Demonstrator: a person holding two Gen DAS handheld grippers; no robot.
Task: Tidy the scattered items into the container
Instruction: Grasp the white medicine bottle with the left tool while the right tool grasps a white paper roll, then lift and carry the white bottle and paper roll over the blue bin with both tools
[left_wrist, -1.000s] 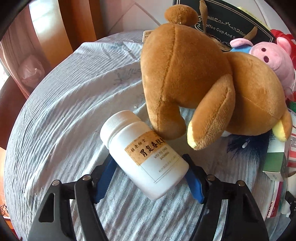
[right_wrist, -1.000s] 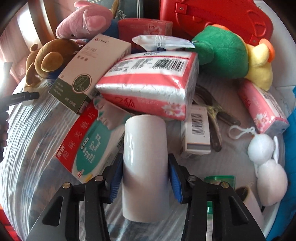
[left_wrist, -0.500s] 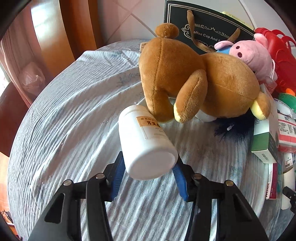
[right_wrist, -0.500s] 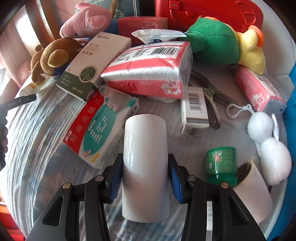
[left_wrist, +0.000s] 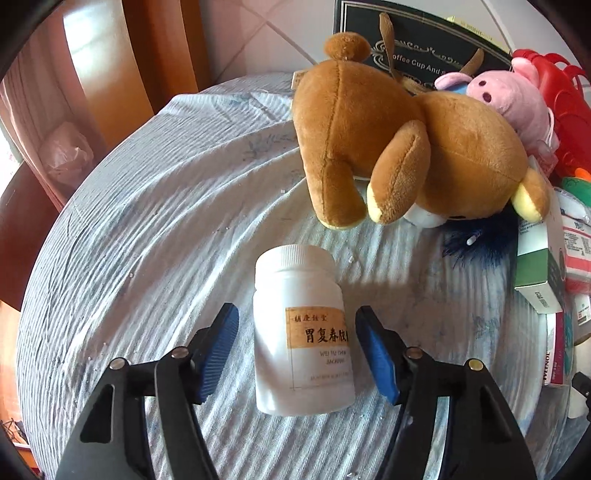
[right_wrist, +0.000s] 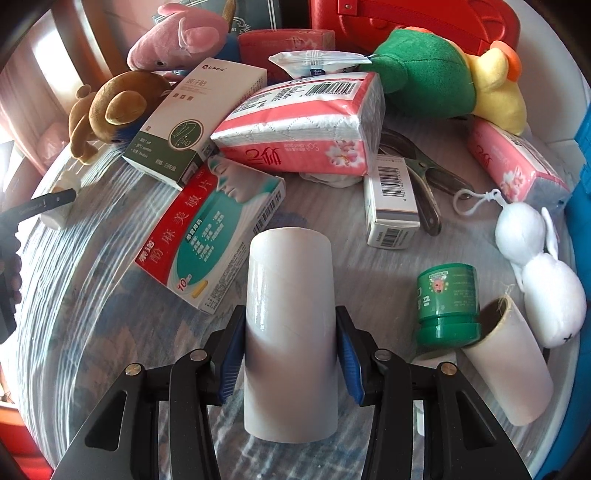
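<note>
A white pill bottle (left_wrist: 299, 280) with a tan label lies on the striped cloth between the blue pads of my left gripper (left_wrist: 295, 332). Its jaws are opening, and a gap shows on both sides of the bottle. My right gripper (right_wrist: 290, 325) is shut on a white roll (right_wrist: 290, 273), held lengthwise above the cloth. A red plastic case (right_wrist: 406, 18) stands at the back of the table. Only its lower part shows.
A brown plush bear (left_wrist: 388, 147) and a pink plush pig (left_wrist: 509, 99) lie behind the bottle. Ahead of the roll lie medicine boxes (right_wrist: 218, 236), a tissue pack (right_wrist: 303, 125), a green plush (right_wrist: 424, 74), a green jar (right_wrist: 447, 302), a cardboard tube (right_wrist: 509, 369) and a white plush rabbit (right_wrist: 546, 288).
The left jaws closed on the bottle and tipped it up, then parted; it now lies on the cloth between them. The right gripper drew back with the roll, bringing the green jar and tube into view.
</note>
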